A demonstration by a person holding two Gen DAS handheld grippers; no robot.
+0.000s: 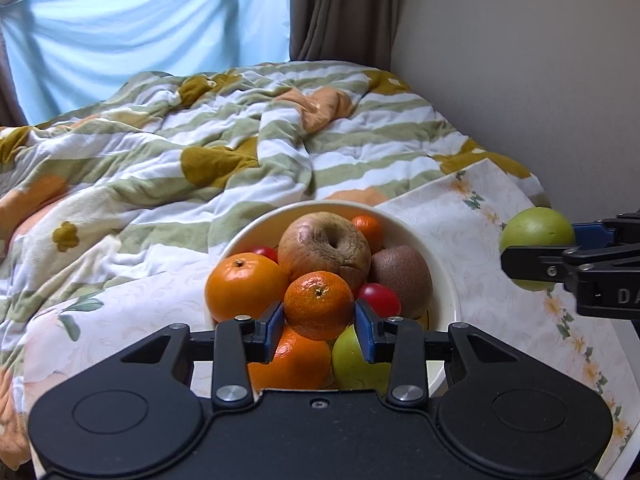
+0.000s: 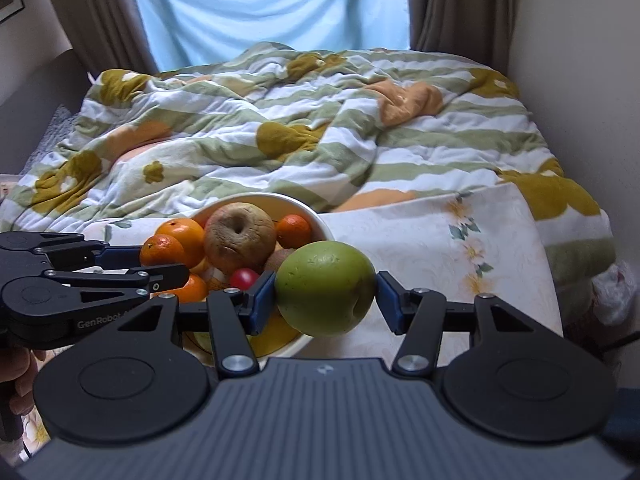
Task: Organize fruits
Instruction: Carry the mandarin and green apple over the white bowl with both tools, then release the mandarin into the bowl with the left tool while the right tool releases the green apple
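A white bowl on a floral cloth holds several fruits: a wrinkled brown apple, oranges, a kiwi, red tomatoes and a green apple. My left gripper is shut on a small mandarin just above the pile. My right gripper is shut on a large green apple, held above the cloth right of the bowl. The held apple also shows in the left wrist view.
The floral cloth covers a small table next to a bed with a rumpled striped duvet. A wall stands on the right. Curtains and a blue sheet hang behind.
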